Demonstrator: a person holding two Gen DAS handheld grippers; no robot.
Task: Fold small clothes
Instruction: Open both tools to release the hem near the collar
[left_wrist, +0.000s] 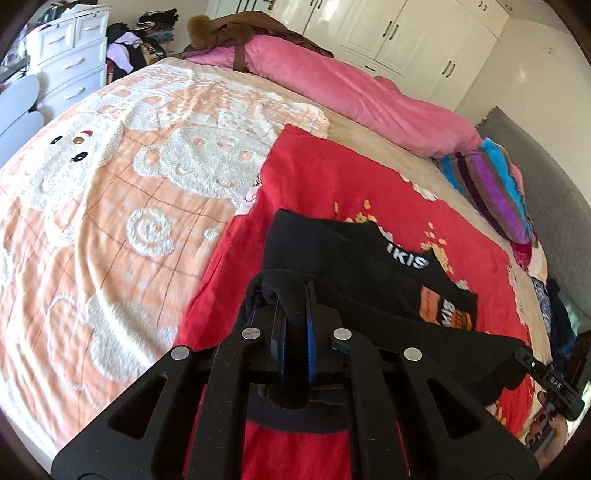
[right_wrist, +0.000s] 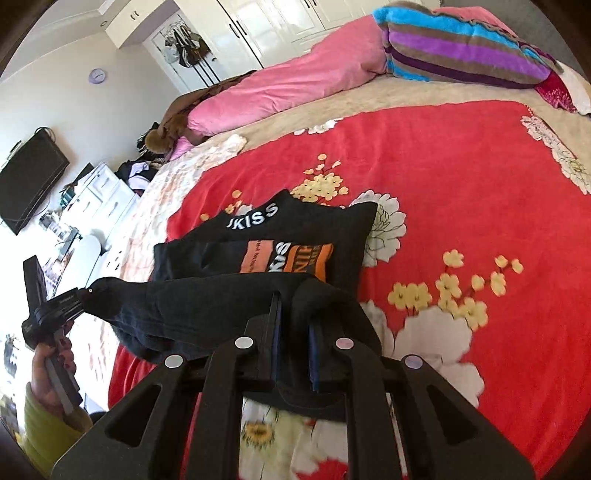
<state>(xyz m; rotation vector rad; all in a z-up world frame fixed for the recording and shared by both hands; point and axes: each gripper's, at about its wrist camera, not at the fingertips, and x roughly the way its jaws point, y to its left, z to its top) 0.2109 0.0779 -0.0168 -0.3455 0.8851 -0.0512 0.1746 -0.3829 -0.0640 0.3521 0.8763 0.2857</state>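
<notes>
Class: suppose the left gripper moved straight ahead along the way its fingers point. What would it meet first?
The left gripper is already shut on the near edge of the black T-shirt, so it would probably push into more of that shirt first, then the red blanket beneath. Depth is uncertain.

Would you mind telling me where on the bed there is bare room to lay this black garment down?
The red floral blanket is bare right of the black garment, up to the striped pillow. The peach bear blanket is bare to its left. The far edge is crowded by the pink duvet.
</notes>
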